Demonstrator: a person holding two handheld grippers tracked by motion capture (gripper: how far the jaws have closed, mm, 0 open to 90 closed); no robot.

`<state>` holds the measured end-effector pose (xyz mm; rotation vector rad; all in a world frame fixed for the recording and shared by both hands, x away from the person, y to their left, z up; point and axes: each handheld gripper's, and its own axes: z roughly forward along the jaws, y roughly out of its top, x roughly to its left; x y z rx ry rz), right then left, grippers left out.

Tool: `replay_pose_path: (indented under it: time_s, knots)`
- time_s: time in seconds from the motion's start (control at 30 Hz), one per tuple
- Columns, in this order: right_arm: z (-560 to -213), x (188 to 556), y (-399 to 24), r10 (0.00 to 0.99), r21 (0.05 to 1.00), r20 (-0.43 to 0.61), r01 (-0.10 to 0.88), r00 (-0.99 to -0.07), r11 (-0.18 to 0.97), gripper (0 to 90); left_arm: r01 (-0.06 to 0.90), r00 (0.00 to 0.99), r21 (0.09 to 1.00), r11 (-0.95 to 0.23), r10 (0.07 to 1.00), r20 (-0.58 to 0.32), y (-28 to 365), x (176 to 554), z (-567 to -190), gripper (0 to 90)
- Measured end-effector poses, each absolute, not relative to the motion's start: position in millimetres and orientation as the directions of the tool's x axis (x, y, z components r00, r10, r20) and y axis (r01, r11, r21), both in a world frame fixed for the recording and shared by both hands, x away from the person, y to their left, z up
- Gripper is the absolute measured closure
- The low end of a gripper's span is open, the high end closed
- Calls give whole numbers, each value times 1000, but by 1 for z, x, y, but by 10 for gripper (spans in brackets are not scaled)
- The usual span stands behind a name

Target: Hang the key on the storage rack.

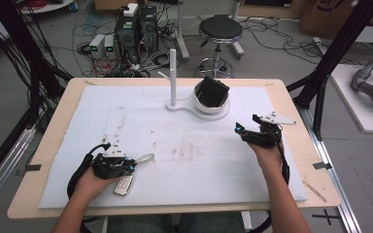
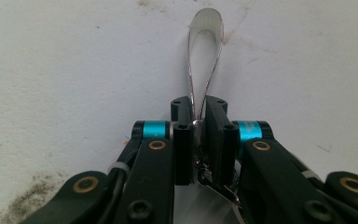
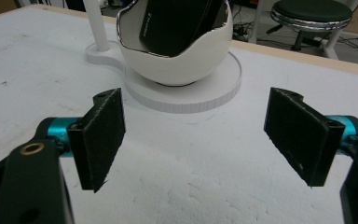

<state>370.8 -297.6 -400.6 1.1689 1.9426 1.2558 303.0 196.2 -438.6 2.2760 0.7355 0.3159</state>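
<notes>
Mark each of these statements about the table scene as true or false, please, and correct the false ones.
1. The left gripper is shut on the metal loop of a key ring. True.
2. The right gripper holds the black box. False: its jaws stand wide apart with nothing between them.
3. The black box sits tilted in the white bowl. True.
4. The car key lies at the far edge of the table, beside the stool. False: it lies at the near side, by the left hand.
5. A white post stands upright beside the bowl. True.
</notes>
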Motion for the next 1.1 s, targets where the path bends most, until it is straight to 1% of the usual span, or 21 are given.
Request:
replay_pose_path:
  time_s: [0.1,0.17,0.2,0.23,0.4,0.47,0.6,0.63,0.73,0.8,0.93,1.1]
  knots:
    - [-400,371,-297,878,910,15,371,-478,186,208,418,796,715,-561,606,10,196,303,-437,814]
    - [-400,371,-297,878,911,17,369,-479,184,208,414,787,747,-521,618,-5,196,304,-434,814]
    - [-400,371,-297,877,911,18,369,-479,183,208,405,779,782,-474,626,-24,196,304,-429,814]
    - [-400,371,-297,877,912,17,368,-481,184,208,405,779,782,-474,626,-24,196,304,-429,814]
    - [-400,372,-296,876,910,21,373,-482,183,208,353,761,852,-386,648,-22,192,310,-408,814]
    - [-400,372,-295,876,911,25,372,-482,179,208,339,756,875,-345,654,-35,188,313,-402,814]
    - [-399,372,-295,875,914,26,367,-484,175,208,318,748,895,-314,662,-33,179,319,-395,814]
    - [-399,372,-296,875,913,27,368,-483,175,208,303,739,911,-278,673,-41,174,323,-390,814]
    - [-399,372,-296,876,913,31,371,-480,171,208,293,728,921,-257,684,-41,170,329,-386,814]
    - [-399,372,-296,876,912,36,374,-481,168,208,272,718,939,-209,694,-53,165,337,-379,814]
    - [-399,372,-296,876,912,36,373,-481,168,208,268,710,950,-163,699,-81,161,346,-371,814]
    - [-399,372,-296,875,914,33,368,-483,169,208,241,693,960,-145,718,-65,153,358,-358,814]
